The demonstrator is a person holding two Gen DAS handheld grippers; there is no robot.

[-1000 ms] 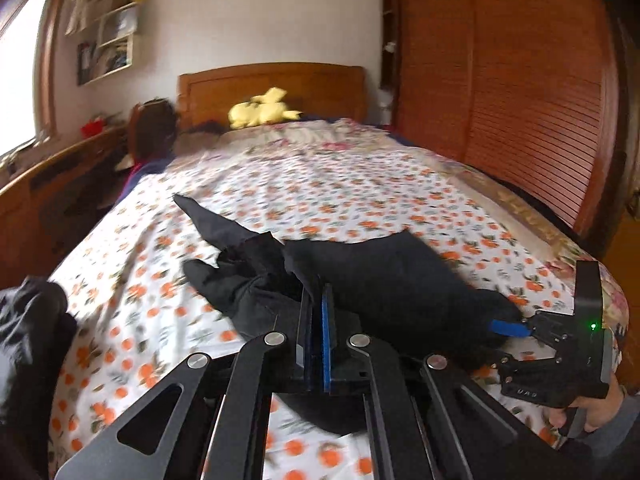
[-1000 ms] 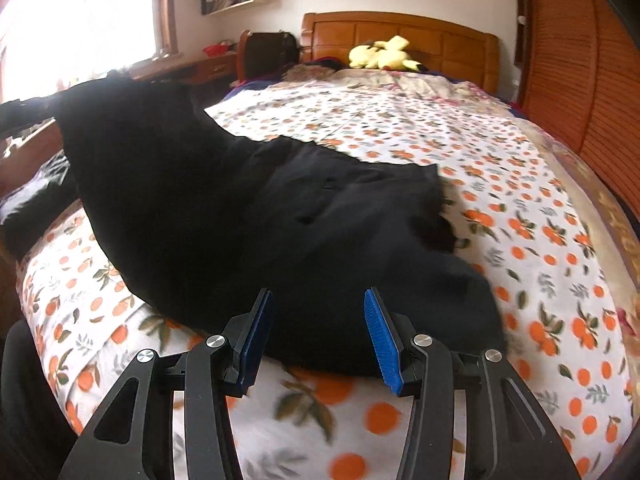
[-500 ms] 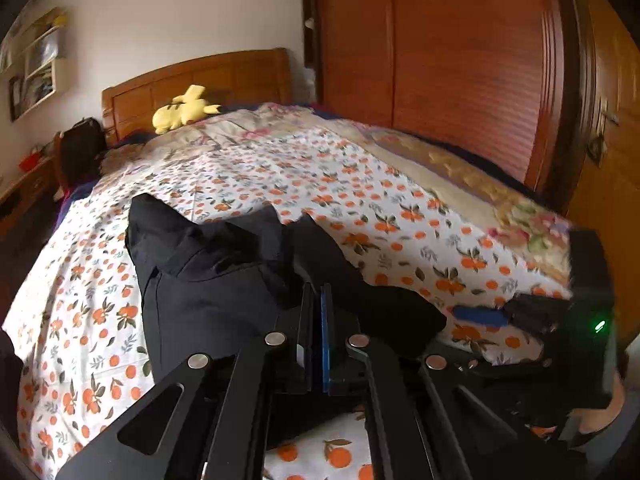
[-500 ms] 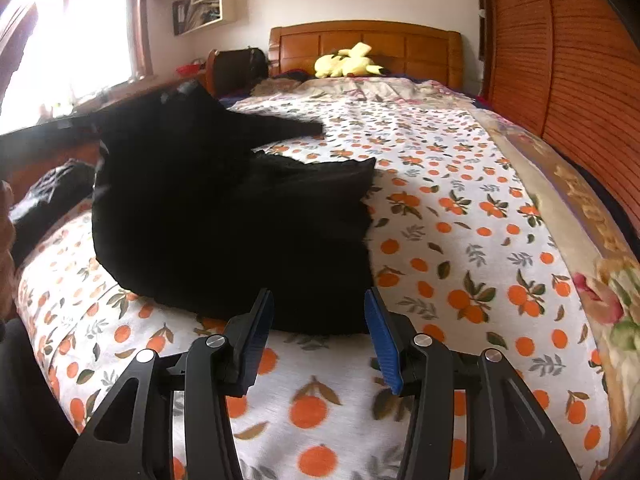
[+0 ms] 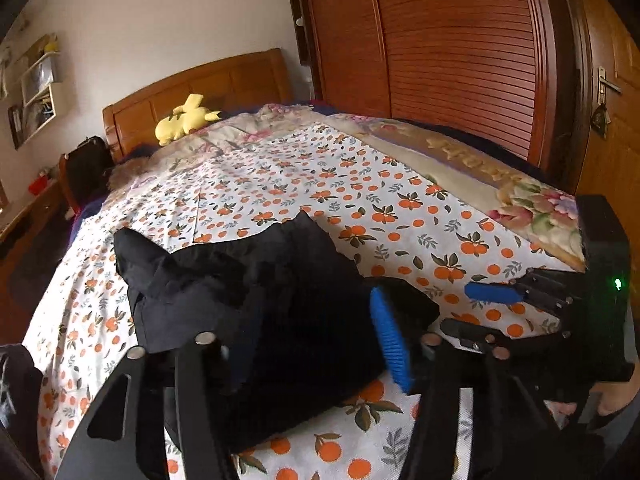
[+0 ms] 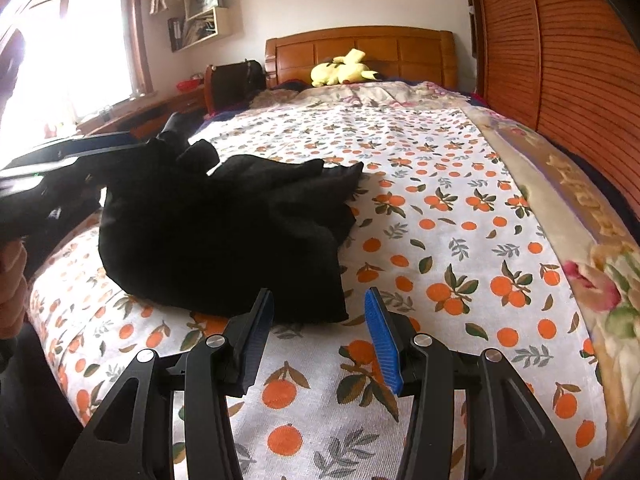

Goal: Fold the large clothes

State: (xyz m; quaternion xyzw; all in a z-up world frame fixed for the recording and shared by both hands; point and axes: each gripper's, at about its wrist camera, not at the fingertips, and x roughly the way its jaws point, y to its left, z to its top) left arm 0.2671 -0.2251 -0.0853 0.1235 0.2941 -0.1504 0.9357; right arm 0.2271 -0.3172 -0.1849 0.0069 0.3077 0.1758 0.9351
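Black garment lies bunched in a heap on the bed, on the orange-print sheet, near the foot end and toward the window side; rumpled, edges sticking up at the far side, not flat.

L tongs: jaws have just been opening, now apart w/ garment's near part sitting between them. Right blue pad is clear of the cloth face; left pad mostly hidden by dark fabric, can't confirm touch. No pinch visible, cloth rests on the bed.

R tongs: jaws about half apart, nothing between them but sheet. Garment's near edge is just beyond the tips, slightly left of center, apart from both pads. In the L wrist view the R tongs sit just right of the garment, low over the sheet; a hand holds the unit at frame edge.

In the R wrist view the L tongs' body comes in from the left at the garment's far-left side, hand below it.

Bkgd: yellow plush toy by wooden headboard, slatted wardrobe along the right, floral blanket at the bed's right edge, window on the left.
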